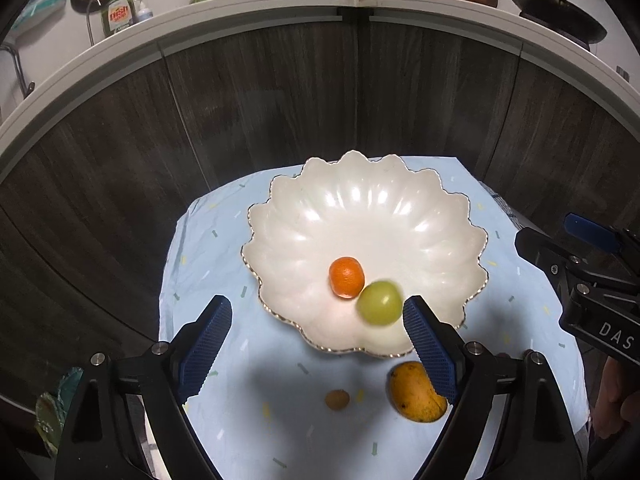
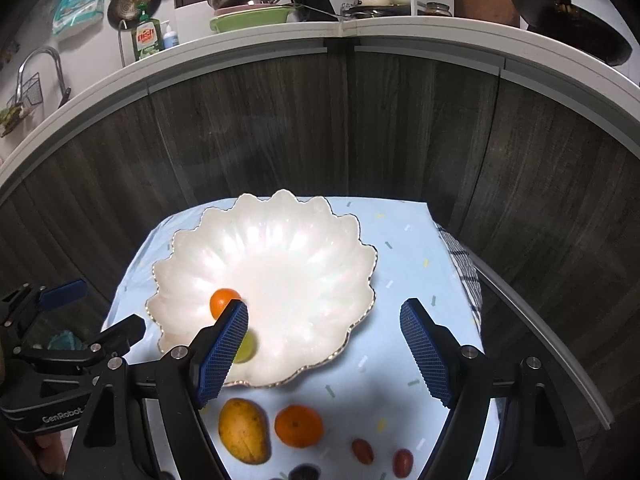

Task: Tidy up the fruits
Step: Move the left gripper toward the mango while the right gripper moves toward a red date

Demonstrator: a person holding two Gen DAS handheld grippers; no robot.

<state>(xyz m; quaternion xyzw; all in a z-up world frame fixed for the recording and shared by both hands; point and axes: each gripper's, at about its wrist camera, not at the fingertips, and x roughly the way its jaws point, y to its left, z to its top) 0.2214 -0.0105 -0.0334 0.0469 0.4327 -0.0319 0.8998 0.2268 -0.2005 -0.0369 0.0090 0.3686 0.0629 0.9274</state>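
A white scalloped bowl (image 1: 360, 216) (image 2: 288, 264) stands on a pale blue cloth. A small mandarin (image 1: 346, 277) (image 2: 224, 302) and a green round fruit (image 1: 379, 303) (image 2: 247, 347) lie inside it; the green one looks blurred. My left gripper (image 1: 316, 336) hangs open over the bowl's near rim, its right pad beside the green fruit but not touching it. My right gripper (image 2: 324, 348) is open too, with nothing between its pads. On the cloth nearer me lie a mango (image 1: 416, 394) (image 2: 244, 430), an orange (image 2: 298, 426), a small brown fruit (image 1: 337, 400) and two small red fruits (image 2: 362, 450).
Dark wooden cabinet fronts (image 1: 280, 100) rise right behind the small table. Above them a white counter edge (image 2: 360, 30) carries dishes, a soap bottle (image 2: 146, 38) and a wok. A checked cloth (image 2: 464, 268) hangs at the table's right edge. A dark fruit (image 2: 304, 472) shows at the bottom.
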